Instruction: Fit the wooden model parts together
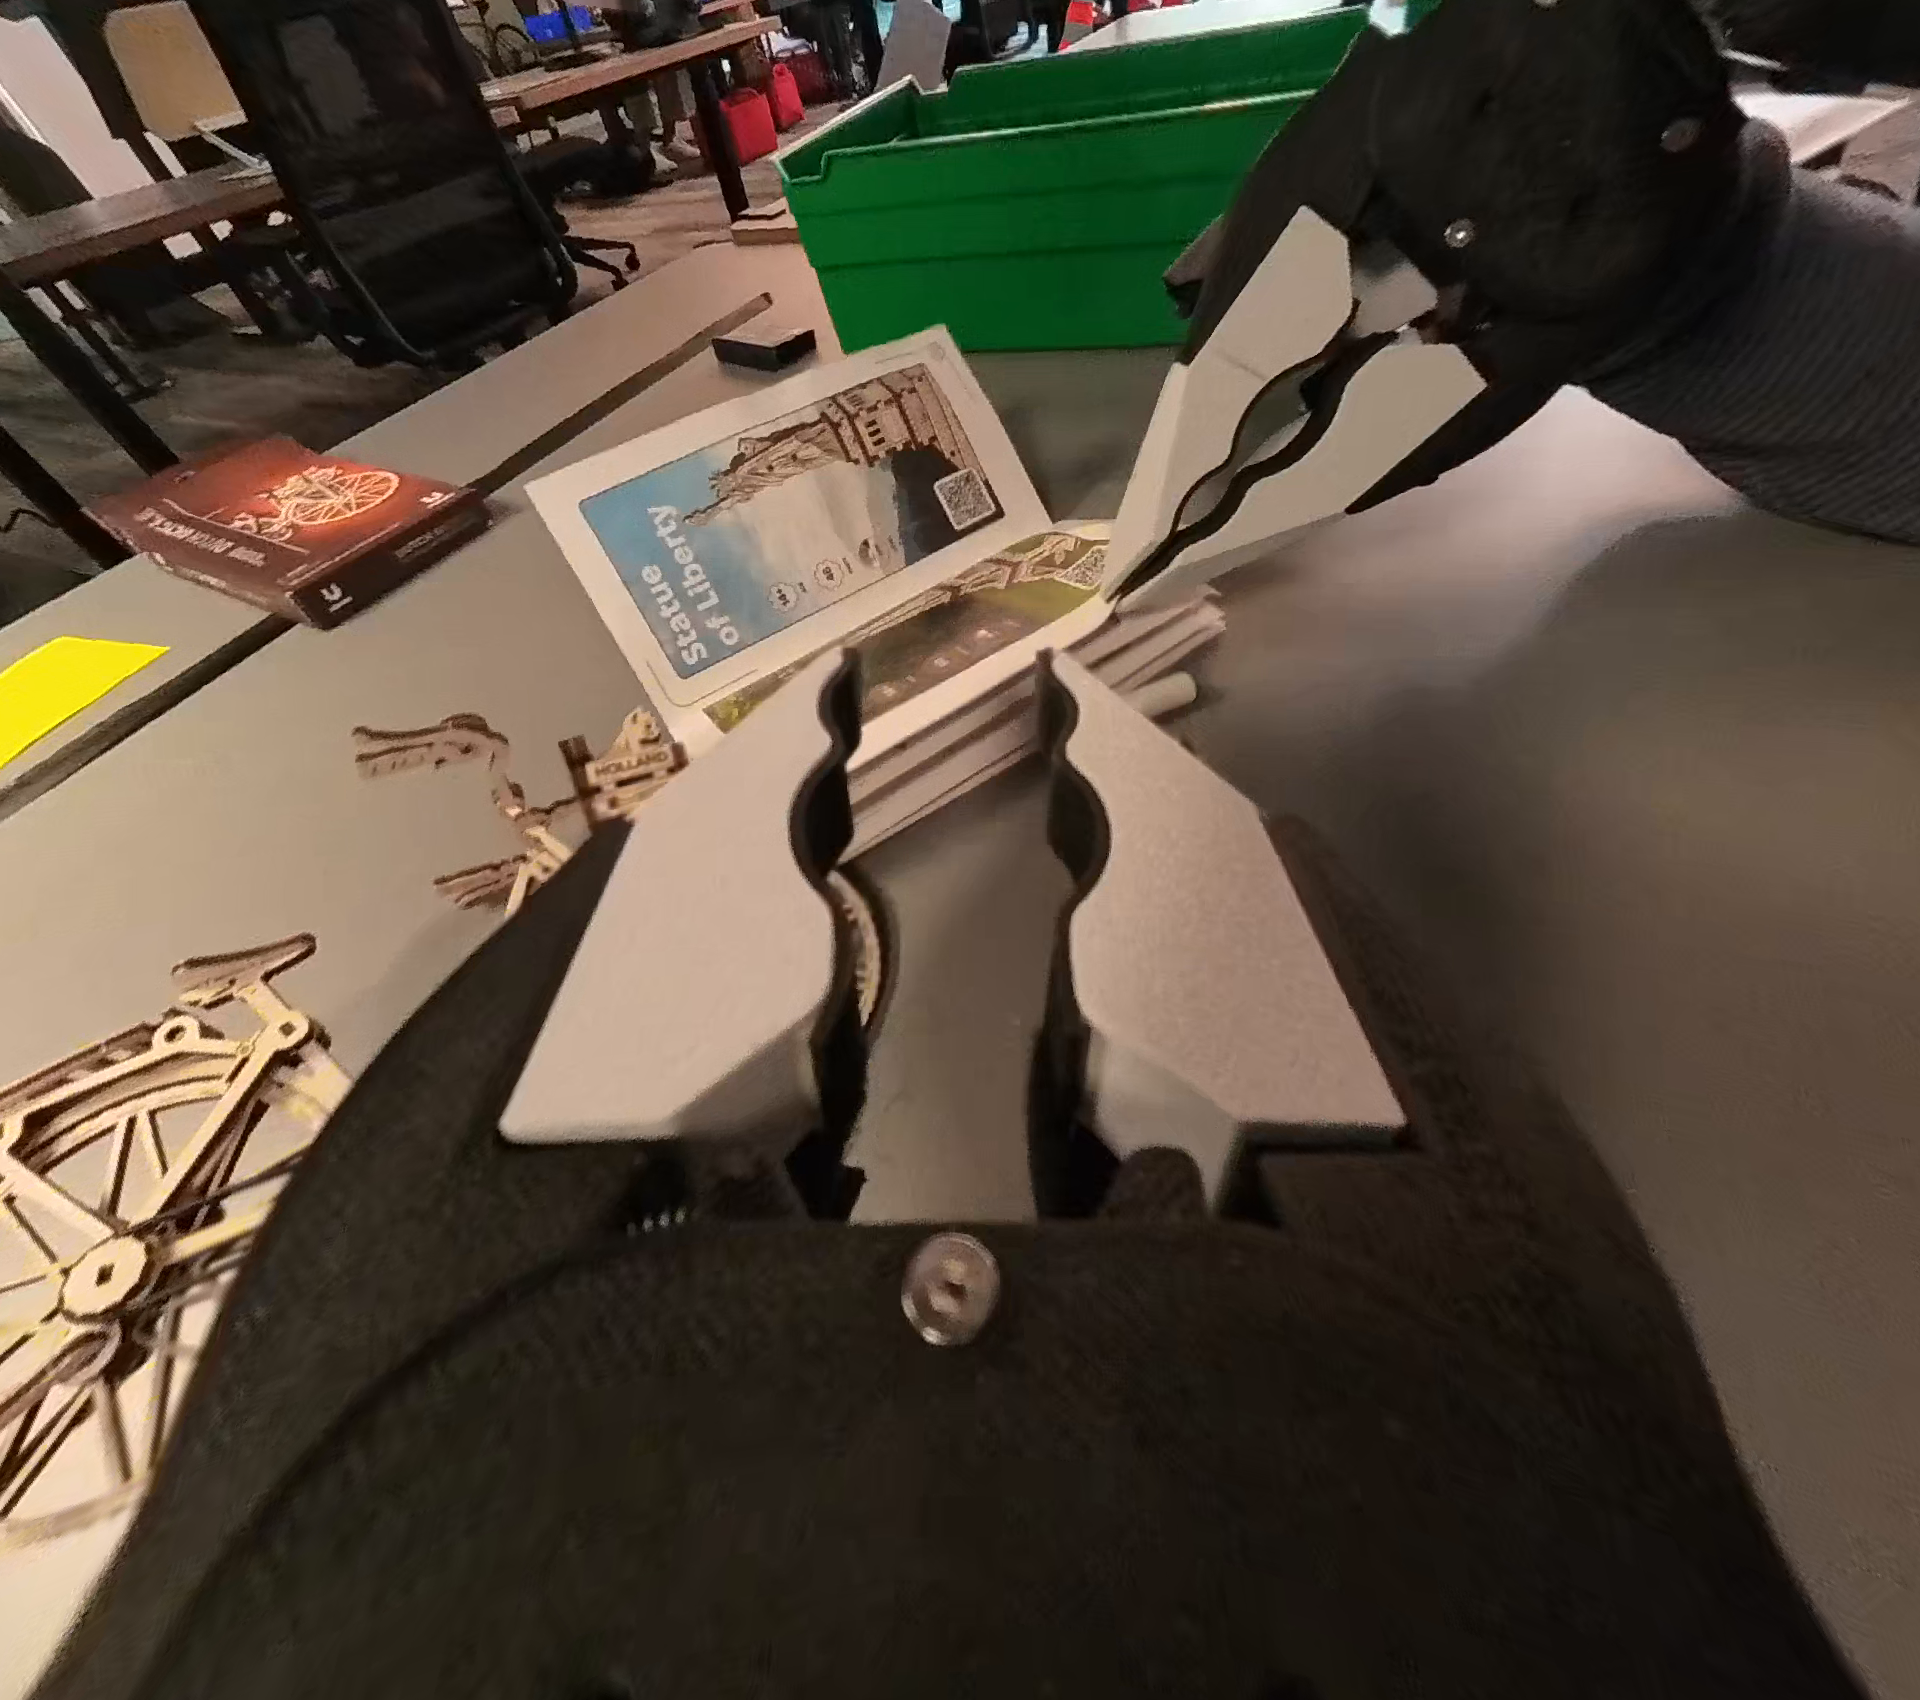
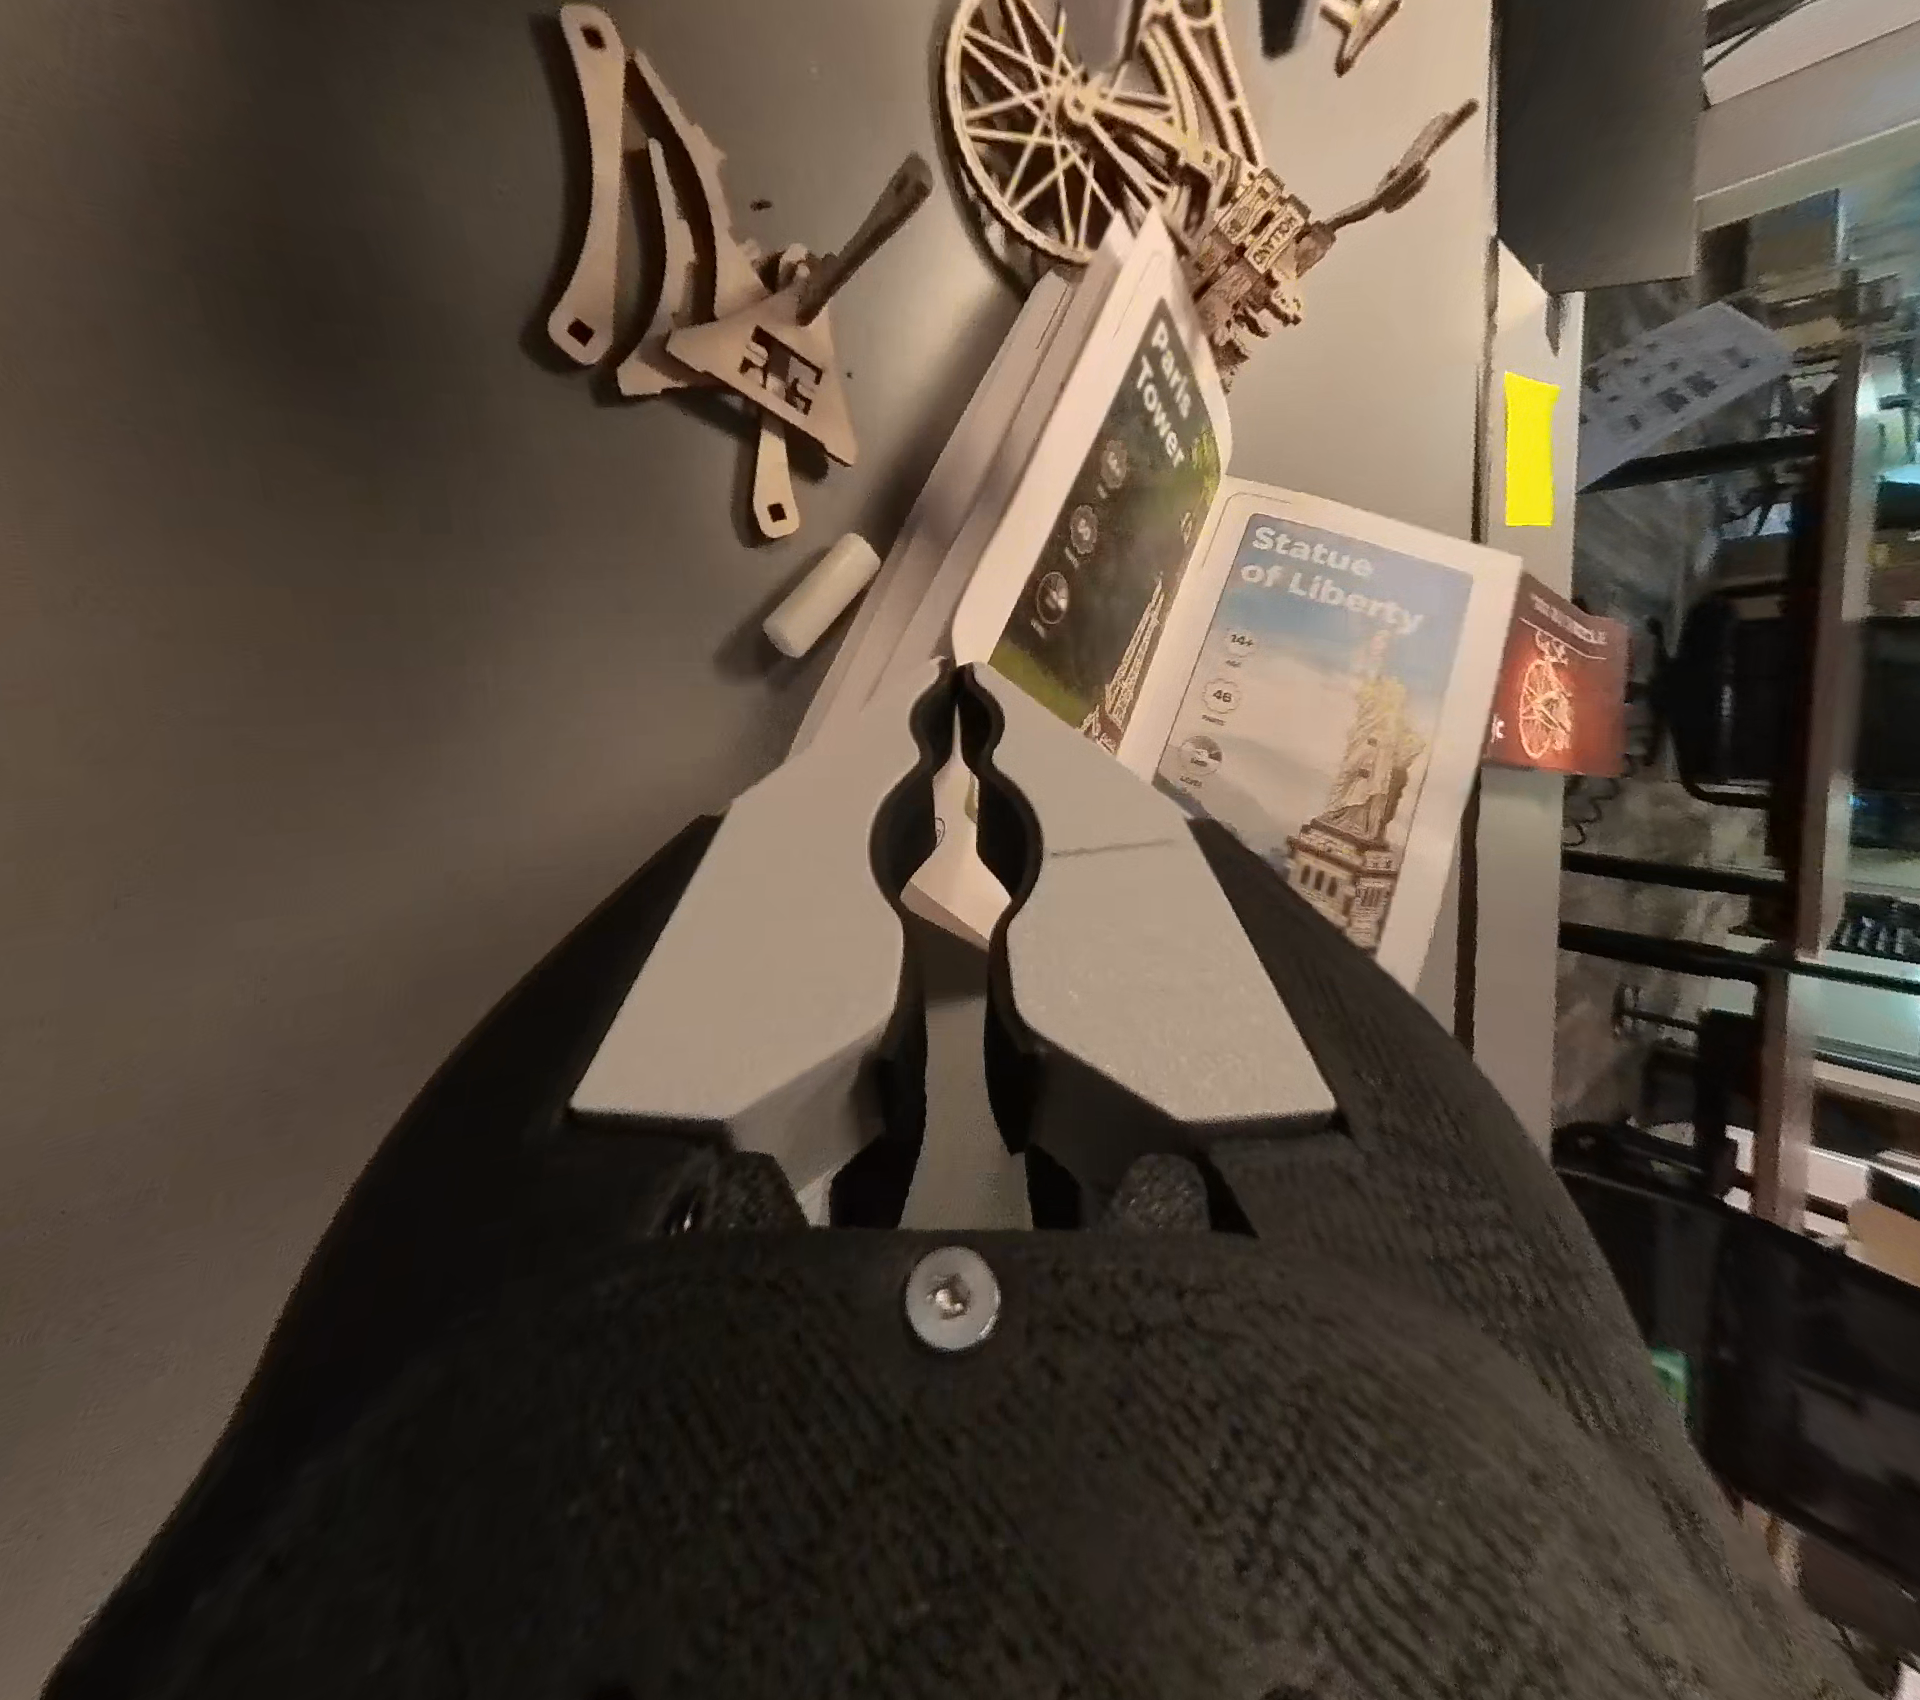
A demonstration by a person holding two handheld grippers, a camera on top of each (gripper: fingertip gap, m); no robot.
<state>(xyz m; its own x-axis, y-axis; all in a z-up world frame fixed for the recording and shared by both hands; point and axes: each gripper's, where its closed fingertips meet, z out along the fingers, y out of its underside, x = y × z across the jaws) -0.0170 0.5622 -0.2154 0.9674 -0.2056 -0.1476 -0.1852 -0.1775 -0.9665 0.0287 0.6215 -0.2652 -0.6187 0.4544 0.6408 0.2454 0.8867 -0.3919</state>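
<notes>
Nearest, the left tongs (image 1: 945, 684) hang released above the grey table (image 1: 1558, 819). Left of them lies the wooden bicycle (image 1: 156, 1131); ahead, the instruction booklet (image 1: 790, 507). On the right, the right tongs (image 2: 958, 686) are clenched on a booklet page corner. Loose wooden pieces (image 2: 686, 289) lie left of those tongs. Seemingly a page-turning step; next, pick up a piece.

Workshop: long desks (image 1: 623, 66), black chairs (image 1: 364, 144)
</notes>
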